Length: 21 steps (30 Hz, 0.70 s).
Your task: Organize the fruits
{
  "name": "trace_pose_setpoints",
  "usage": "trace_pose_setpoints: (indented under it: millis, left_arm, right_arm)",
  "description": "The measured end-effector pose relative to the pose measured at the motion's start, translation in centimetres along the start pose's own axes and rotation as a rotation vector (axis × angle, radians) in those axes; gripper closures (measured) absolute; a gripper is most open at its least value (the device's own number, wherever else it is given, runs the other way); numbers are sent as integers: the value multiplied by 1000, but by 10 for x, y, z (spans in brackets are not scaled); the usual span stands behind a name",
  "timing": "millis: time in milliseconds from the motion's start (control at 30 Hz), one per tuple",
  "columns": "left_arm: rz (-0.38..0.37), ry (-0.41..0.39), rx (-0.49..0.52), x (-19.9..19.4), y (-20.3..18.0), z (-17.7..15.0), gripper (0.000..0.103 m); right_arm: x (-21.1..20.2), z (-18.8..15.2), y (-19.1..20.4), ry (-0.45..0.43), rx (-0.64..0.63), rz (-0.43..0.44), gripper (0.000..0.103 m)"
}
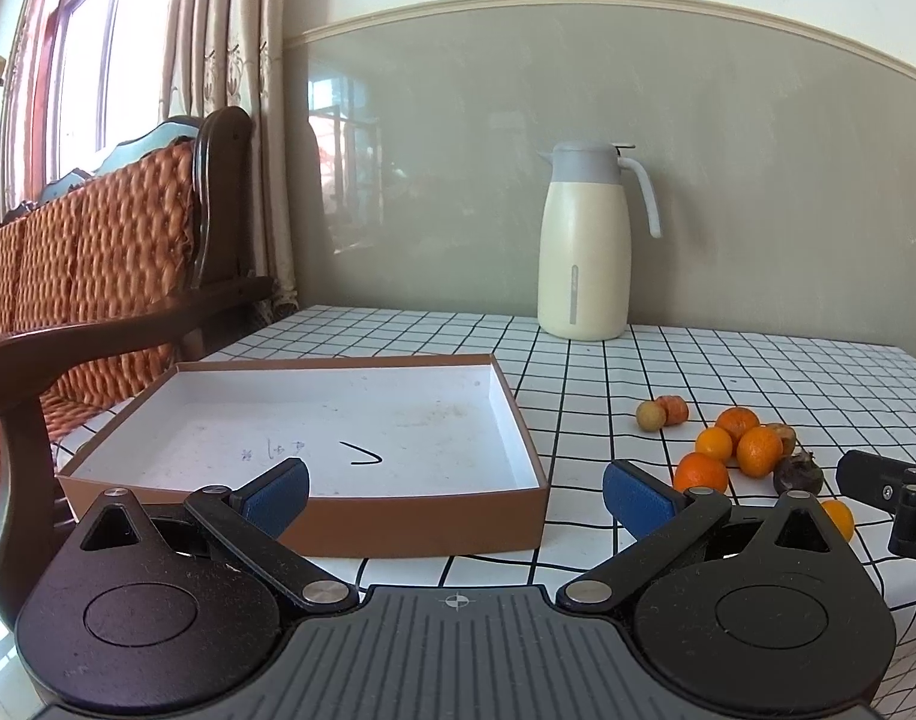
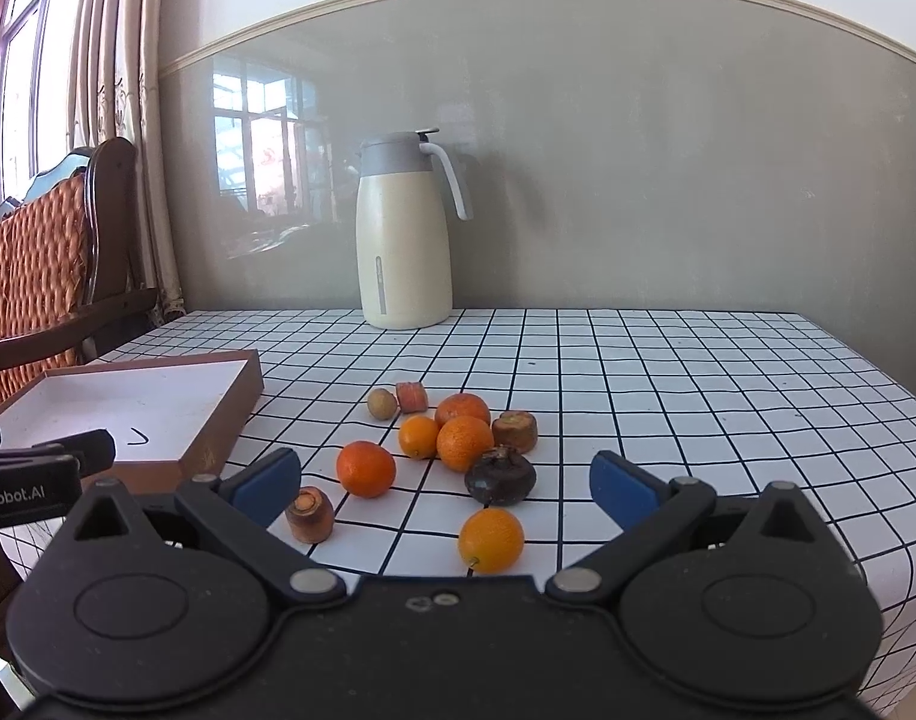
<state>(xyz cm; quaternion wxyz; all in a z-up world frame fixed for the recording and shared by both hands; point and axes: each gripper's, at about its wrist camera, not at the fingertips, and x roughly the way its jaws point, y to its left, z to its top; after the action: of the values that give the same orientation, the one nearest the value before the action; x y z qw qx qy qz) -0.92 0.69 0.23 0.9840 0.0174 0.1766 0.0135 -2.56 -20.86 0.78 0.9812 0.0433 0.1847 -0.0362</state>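
A shallow brown box (image 1: 422, 516) with a white inside lies empty on the checked table; in the right wrist view the box (image 2: 218, 426) shows at the left. Several oranges (image 2: 463, 441) cluster with a dark mangosteen (image 2: 501, 476), a small longan (image 2: 381, 404) and carrot pieces (image 2: 309, 514). One orange (image 2: 490, 540) lies nearest, between the blue pads of my open right gripper (image 2: 446, 483). My left gripper (image 1: 455, 495) hangs open in front of the box's near wall, holding nothing. The fruit pile (image 1: 739, 441) sits to its right.
A cream thermos jug (image 2: 404, 240) stands at the back of the table near the grey wall. A wooden chair with an orange woven cushion (image 1: 98, 252) stands left of the table. The table's right edge (image 2: 877, 396) drops off.
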Motion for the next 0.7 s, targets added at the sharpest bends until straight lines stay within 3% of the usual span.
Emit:
trace_pose_setpoints:
  millis: [700]
  left_arm:
    - [27,7,-16,1,7,1,0]
  right_arm:
    - [1,-1,15,-6,-68,21,6]
